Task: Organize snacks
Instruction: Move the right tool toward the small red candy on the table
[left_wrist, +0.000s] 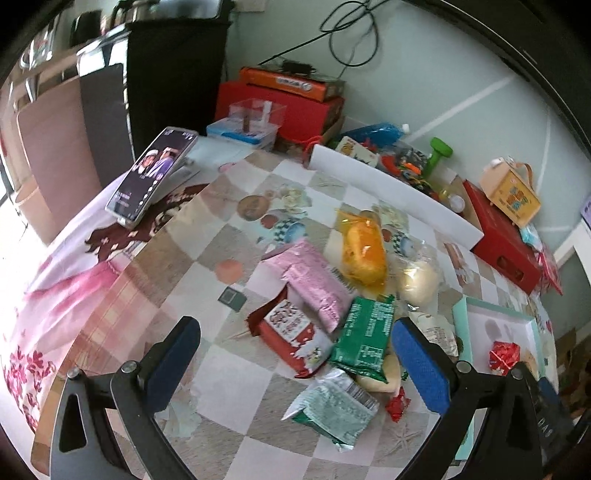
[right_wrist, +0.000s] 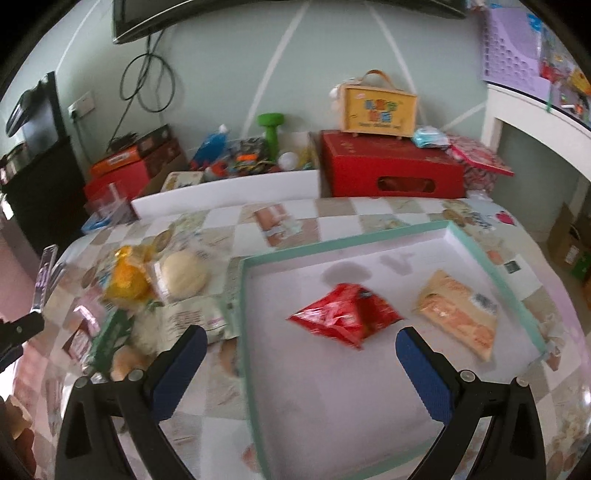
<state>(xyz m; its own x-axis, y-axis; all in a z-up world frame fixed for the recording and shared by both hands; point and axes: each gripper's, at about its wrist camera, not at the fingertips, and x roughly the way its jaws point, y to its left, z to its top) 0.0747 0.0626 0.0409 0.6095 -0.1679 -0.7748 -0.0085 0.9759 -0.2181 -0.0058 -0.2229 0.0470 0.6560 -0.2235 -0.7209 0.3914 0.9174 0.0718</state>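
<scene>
A heap of snack packets lies on the checked tablecloth in the left wrist view: a pink packet (left_wrist: 314, 280), a red packet (left_wrist: 293, 338), a green packet (left_wrist: 365, 338), a pale green packet (left_wrist: 332, 410), an orange bag (left_wrist: 364, 251) and a cream bun (left_wrist: 419, 282). My left gripper (left_wrist: 295, 354) hangs open above the red packet, holding nothing. In the right wrist view a mint-rimmed tray (right_wrist: 495, 266) holds a red packet (right_wrist: 343, 314) and an orange packet (right_wrist: 460, 314). My right gripper (right_wrist: 299, 354) is open above the tray, empty.
A phone (left_wrist: 151, 173) leans on a stand at the table's left. Along the back wall sit red boxes (right_wrist: 391, 170), a yellow case (right_wrist: 378, 109), a green dumbbell (right_wrist: 271, 131) and a white bin of toys (right_wrist: 229, 188). A small red candy (left_wrist: 397, 404) lies by the heap.
</scene>
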